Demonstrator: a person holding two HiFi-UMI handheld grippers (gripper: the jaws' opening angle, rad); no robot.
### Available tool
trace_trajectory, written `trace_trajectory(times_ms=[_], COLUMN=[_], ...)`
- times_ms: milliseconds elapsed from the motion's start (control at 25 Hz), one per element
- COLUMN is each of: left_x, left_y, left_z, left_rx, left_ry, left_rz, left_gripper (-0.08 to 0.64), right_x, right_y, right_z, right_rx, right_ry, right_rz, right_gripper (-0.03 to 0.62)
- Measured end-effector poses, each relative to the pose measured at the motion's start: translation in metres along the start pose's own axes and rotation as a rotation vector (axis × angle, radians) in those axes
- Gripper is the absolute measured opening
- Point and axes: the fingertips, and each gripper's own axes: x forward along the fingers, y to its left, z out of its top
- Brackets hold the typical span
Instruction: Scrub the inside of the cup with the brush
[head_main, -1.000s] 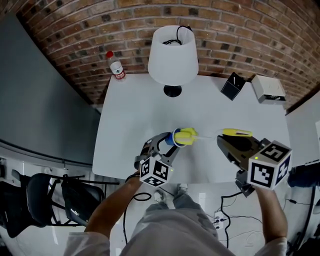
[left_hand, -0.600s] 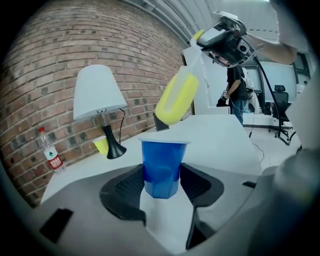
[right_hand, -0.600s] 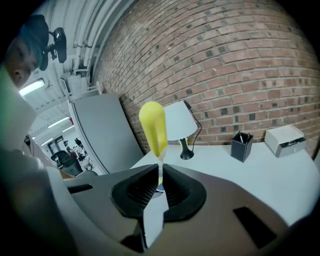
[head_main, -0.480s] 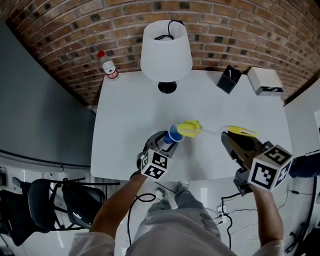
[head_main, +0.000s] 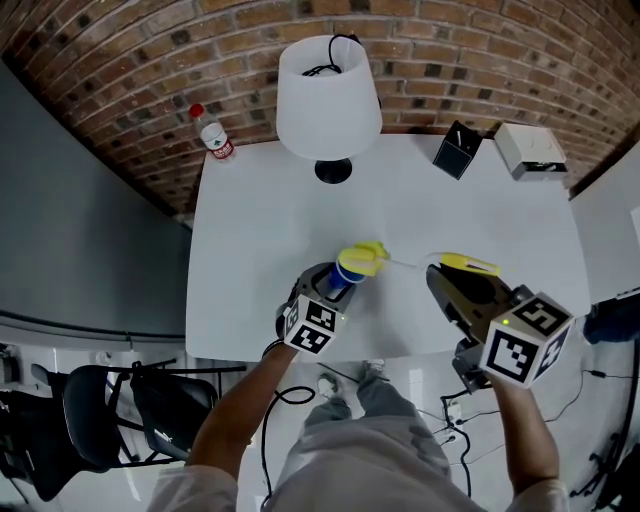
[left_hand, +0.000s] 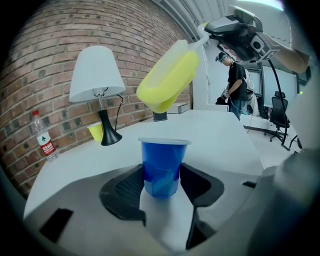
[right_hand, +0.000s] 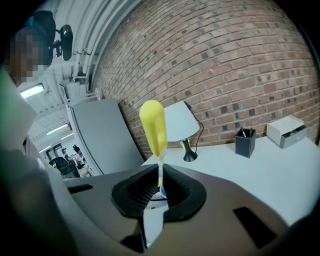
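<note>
My left gripper (left_hand: 162, 184) is shut on a blue cup (left_hand: 163, 166), which stands upright with a pad against each side of its lower half. In the head view the blue cup (head_main: 347, 270) sits just ahead of the left gripper (head_main: 328, 288), near the table's front edge. The brush's yellow sponge head (left_hand: 168, 80) hangs tilted just above the cup's mouth, outside it. Its thin clear handle runs back to my right gripper (right_hand: 160, 186), which is shut on it. From there the brush head (right_hand: 153, 127) points up and away. In the head view the right gripper (head_main: 458, 282) is right of the cup.
On the white table (head_main: 260, 200) a white lamp (head_main: 328, 95) stands at the back. A water bottle (head_main: 213, 136) is at the back left; a black pen holder (head_main: 456, 150) and a white box (head_main: 534, 150) are at the back right. A small yellow cup (left_hand: 96, 132) is beside the lamp's foot.
The left gripper has sunk a little with the cup and rolled slightly. The brush head now sits over the cup's mouth instead of beside it. The right gripper has barely moved.
</note>
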Motion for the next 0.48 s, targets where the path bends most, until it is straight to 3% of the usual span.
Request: trace_trajectory(times_ms=[480], left_x=[-0.005], left_y=[0.002], left_z=[-0.024], left_rx=[-0.027], left_ry=[0.051], left_rz=[-0.030], left_gripper=[0.236], right_x=[0.003], right_y=[0.005], right_z=[-0.008], right_rx=[0.038], right_ry=[-0.021], right_rz=[-0.022], right_gripper=[0.023])
